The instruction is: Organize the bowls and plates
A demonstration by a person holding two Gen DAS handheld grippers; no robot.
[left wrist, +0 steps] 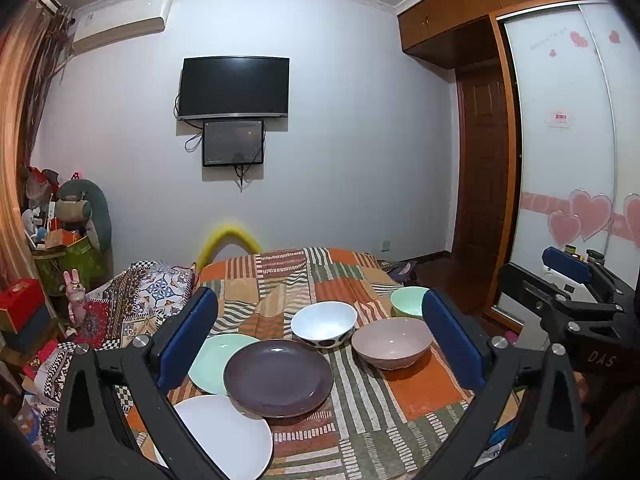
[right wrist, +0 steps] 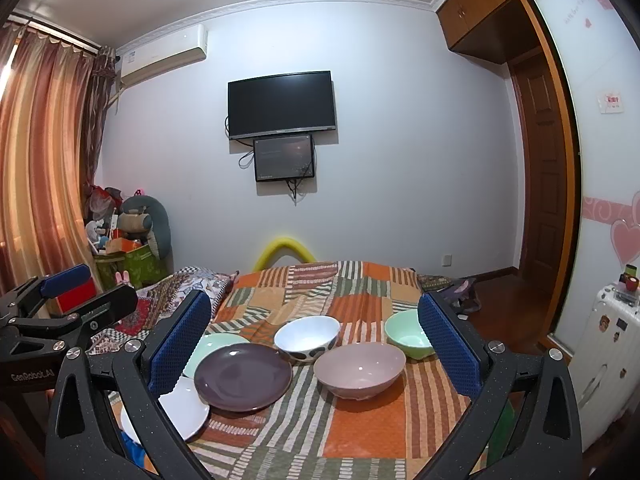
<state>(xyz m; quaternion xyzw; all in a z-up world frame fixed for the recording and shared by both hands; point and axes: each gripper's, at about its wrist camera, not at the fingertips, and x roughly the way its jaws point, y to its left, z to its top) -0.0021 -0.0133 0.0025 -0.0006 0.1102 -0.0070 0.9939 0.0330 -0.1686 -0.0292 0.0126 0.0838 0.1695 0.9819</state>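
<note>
Both claws, left claw (left wrist: 320,336) and right claw (right wrist: 316,344), hovering spread wide, gripping nothing, above patterned tabletop (right wrist: 360,432); purple plate (right wrist: 243,376) overlapping mint plate (right wrist: 218,342) and white plate (right wrist: 186,412) left, pink bowl (right wrist: 359,370), white bowl (right wrist: 307,338), green bowl (right wrist: 408,338) right.

Green plate (left wrist: 211,360) half covered by purple plate (left wrist: 279,377) and left gripper finger. White plate (right wrist: 182,408) partly behind right gripper finger. Green bowl (left wrist: 408,301) cut by blue pad. Wardrobe sticker text (left wrist: 559,118) too small to read.
</note>
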